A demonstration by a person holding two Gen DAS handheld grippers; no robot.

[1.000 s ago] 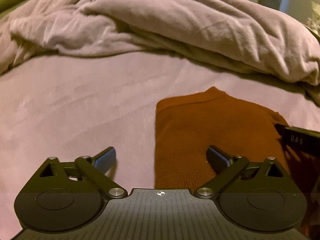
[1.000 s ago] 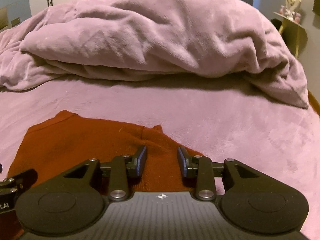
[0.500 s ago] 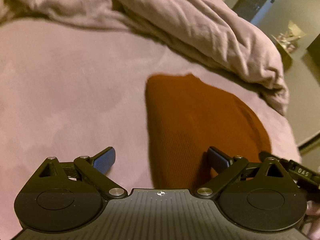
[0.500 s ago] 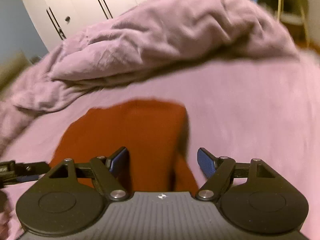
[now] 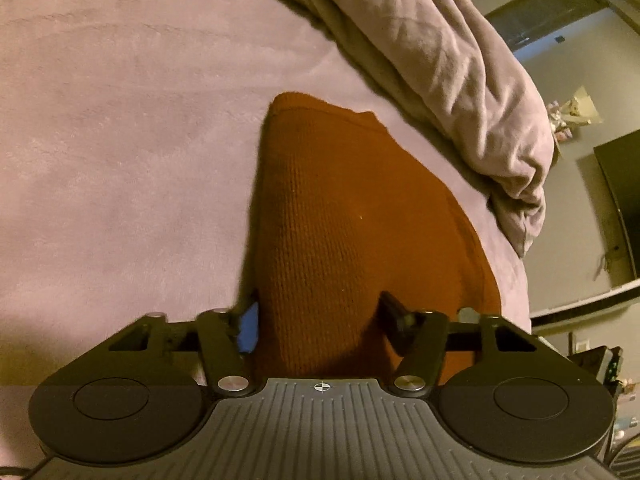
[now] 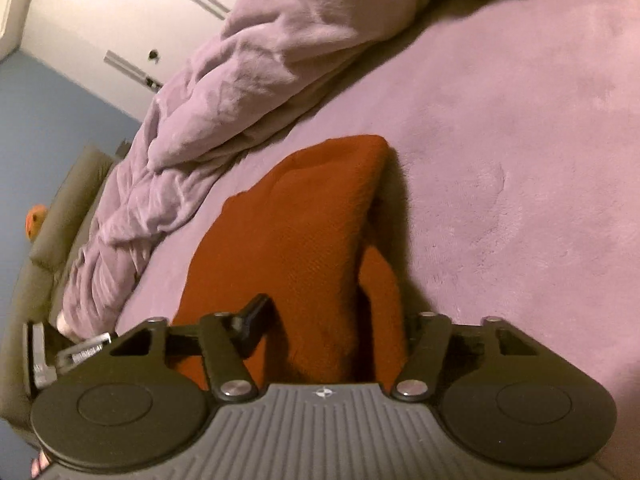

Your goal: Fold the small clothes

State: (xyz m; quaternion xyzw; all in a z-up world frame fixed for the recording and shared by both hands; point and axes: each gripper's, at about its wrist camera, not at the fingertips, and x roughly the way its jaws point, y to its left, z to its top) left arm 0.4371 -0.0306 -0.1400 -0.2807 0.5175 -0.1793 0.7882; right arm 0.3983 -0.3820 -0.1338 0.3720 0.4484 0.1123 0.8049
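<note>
A rust-orange knitted garment [image 5: 340,220] lies folded on the pink bed sheet [image 5: 120,160]. In the left wrist view my left gripper [image 5: 320,320] is open, its jaws standing on either side of the garment's near left edge, which fills the gap. In the right wrist view the same garment [image 6: 292,240] lies between the jaws of my right gripper [image 6: 332,320], also open, at its near right edge, where a fold lifts up. The right finger of that gripper is hidden behind cloth.
A crumpled pink duvet [image 5: 440,60] is heaped along the far side of the bed; it also shows in the right wrist view [image 6: 240,80]. The bed edge and a dark screen [image 5: 620,208] are at right. A white wardrobe [image 6: 100,20] stands behind.
Both grippers have tilted and moved in low onto the garment's near edge. The right gripper opened from a narrow gap. The cloth now sits between both pairs of jaws.
</note>
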